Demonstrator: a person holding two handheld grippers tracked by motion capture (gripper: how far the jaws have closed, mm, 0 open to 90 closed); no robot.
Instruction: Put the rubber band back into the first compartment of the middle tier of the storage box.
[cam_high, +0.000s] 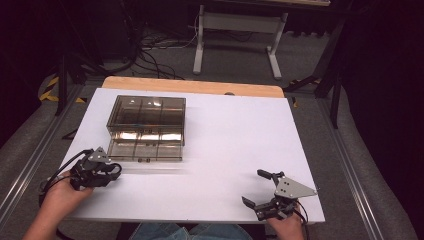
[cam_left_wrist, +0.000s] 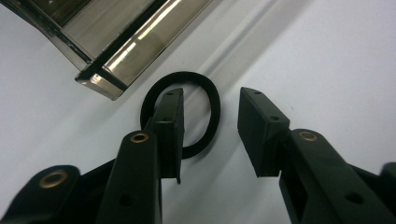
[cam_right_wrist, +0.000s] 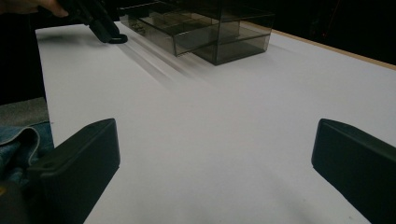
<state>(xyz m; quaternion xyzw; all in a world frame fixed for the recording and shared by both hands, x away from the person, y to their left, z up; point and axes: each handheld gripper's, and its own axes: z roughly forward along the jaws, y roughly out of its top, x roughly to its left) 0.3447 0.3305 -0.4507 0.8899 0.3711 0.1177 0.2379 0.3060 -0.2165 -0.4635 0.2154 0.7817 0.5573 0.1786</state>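
The left gripper (cam_left_wrist: 210, 123) is held low, angled down at the table (cam_high: 225, 150) just beside the smoky plastic organiser box (cam_high: 146, 127). Its jaws are parted astride one side of a black rubber ring (cam_left_wrist: 212, 100) lying flat by the box's corner, unclamped. The right gripper (cam_high: 263, 189) is rested well apart from the box, jaws spread wide.

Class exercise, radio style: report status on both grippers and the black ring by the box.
Left gripper open, one jaw inside black ring. Ring flat on table, just clear of smoky box. Right gripper open, empty.
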